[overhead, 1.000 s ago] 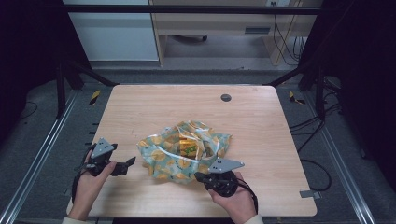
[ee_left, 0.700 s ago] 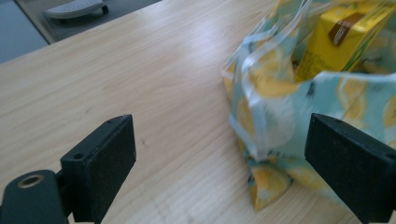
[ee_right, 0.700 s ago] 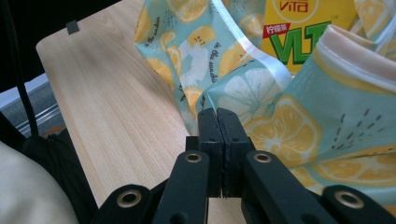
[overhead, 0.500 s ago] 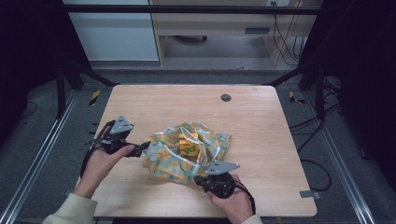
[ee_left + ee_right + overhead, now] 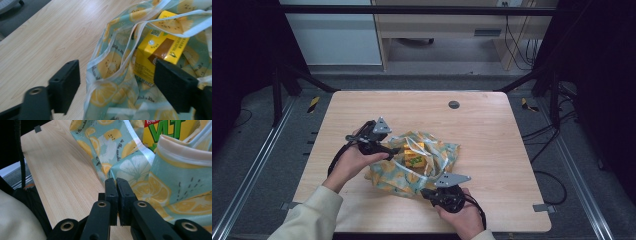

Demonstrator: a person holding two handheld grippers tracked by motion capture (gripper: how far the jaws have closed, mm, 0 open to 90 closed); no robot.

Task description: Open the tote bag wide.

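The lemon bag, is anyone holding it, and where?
The right hand-held gripper pinches the lemon bag at its near edge. The left hand-held gripper, just been closing, straddles its rim without gripping.

1. The left gripper [image 5: 393, 148] was held by the left hand [image 5: 353, 159] over the left middle part of the table, and it pointed to the right in the high view.
2. Its two black jaws stood apart and had just been closing, with cloth between them but not pressed by the pads.
3. The left forearm, in a light sleeve [image 5: 307, 215], came in from the bottom left.
4. The right gripper [image 5: 424, 192] was at the near edge in the right hand [image 5: 462, 215], and its jaws were pressed together.
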